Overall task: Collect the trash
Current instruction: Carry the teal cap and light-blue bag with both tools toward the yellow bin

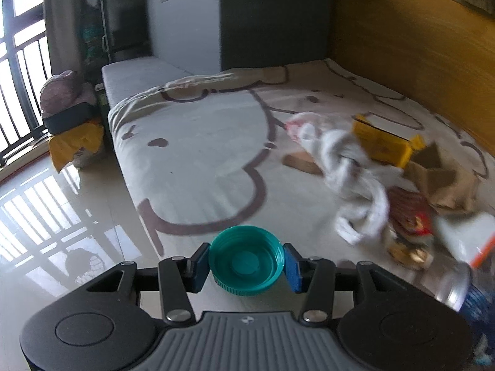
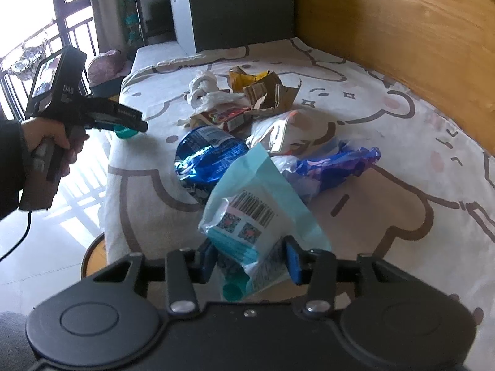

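Note:
My left gripper (image 1: 246,266) is shut on a teal plastic cap (image 1: 246,265), held above the bed's left edge; it also shows in the right wrist view (image 2: 126,131). My right gripper (image 2: 250,261) stands around a light teal pouch (image 2: 263,216) with barcodes and a teal spout, its blue pads against the pouch's sides. More trash lies on the bed: a blue foil bag (image 2: 205,157), a blue wrapper (image 2: 334,167), a white-orange bag (image 2: 284,130), torn cardboard (image 2: 272,94), white plastic (image 1: 349,173) and a yellow box (image 1: 383,142).
The bed has a cream cartoon-print sheet (image 1: 201,142) and a wooden wall (image 2: 402,31) on its right. A glossy tiled floor (image 1: 62,216) lies to the left, with a brown round object (image 2: 92,256) below the bed edge, a pile of things (image 1: 71,114) and a cabinet (image 1: 185,21) beyond.

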The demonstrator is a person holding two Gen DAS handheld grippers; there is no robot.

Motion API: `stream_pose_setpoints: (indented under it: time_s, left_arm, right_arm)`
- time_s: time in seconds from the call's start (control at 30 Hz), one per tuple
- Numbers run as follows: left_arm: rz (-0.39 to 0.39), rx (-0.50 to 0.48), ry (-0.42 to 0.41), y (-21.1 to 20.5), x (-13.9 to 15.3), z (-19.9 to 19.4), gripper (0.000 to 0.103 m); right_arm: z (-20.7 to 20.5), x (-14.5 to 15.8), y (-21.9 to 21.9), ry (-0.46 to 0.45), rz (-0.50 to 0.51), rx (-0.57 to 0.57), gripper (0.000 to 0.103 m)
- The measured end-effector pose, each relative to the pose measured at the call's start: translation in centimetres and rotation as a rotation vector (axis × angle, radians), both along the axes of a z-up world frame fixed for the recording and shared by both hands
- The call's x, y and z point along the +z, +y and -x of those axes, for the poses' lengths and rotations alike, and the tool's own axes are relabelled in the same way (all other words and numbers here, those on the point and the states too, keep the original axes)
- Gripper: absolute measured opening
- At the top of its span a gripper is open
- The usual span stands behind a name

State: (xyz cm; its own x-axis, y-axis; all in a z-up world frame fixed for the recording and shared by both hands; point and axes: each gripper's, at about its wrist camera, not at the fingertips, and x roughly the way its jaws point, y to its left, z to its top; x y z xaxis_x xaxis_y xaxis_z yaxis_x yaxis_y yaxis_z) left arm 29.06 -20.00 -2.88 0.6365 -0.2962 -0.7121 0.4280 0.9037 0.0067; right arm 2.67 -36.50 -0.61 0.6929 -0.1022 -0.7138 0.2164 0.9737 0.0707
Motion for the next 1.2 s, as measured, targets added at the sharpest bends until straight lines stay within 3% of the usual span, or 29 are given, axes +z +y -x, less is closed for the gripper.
stream_pose_setpoints:
  time_s: [0.33,0.7,1.2]
  left_arm:
    - [0.025,-0.005,0.008,1.2,2.5,4.9,0.05]
    - [0.087,-0.006,-0.046,4.4,6.5,11.3,0.05]
    - [0.125,-0.02,-0.064,7.8,8.9,19.3,0.05]
  right_arm:
    - [2.4,2.0,-0.5,-0.037,0.003,-0.049,0.045]
    - [4.4,3.8,-0.6,-0.088,0.0,-0.09,0.045]
    - [4.3,5.3,2.3,-0.135,0.023,-0.04,0.045]
